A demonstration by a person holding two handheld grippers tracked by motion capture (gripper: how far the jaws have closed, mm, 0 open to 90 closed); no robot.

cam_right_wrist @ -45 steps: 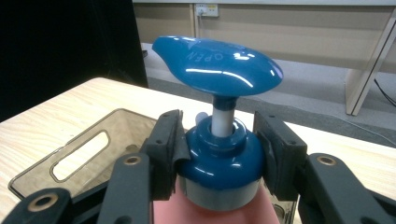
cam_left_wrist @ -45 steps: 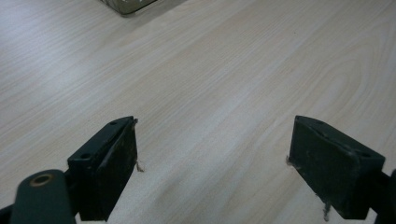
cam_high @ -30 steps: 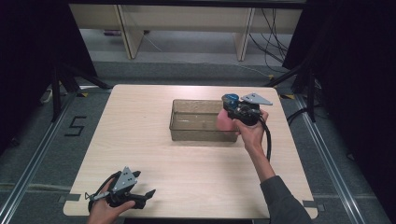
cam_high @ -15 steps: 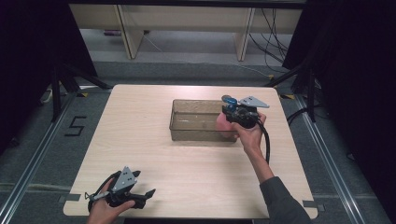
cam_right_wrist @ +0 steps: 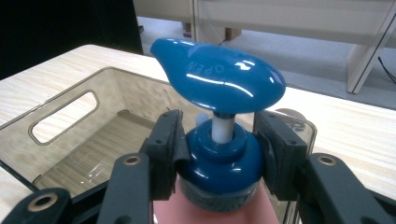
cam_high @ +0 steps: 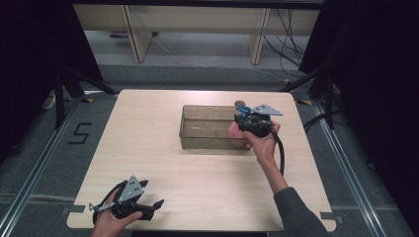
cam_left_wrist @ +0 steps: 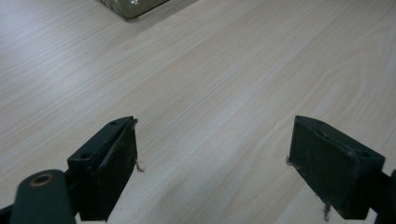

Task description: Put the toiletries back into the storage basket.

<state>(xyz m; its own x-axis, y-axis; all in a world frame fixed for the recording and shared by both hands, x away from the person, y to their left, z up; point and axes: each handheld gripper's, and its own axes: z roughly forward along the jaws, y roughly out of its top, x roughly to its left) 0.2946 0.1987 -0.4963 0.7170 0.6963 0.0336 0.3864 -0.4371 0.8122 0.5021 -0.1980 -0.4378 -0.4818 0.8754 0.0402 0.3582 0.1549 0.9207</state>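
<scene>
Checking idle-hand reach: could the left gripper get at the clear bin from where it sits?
Probably yes. The left gripper has open, empty jaws, and only bare table lies between it and the clear bin. The right gripper holds the pump bottle at the bin's far end.

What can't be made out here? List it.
- Pump bottle: pink body cut off by the right gripper view's bottom edge; in the high view the right tongs and hand cover it.
- Whether the bottle touches the clear bin's floor: hidden.
- Small round thing behind the bin: too small to identify.
</scene>
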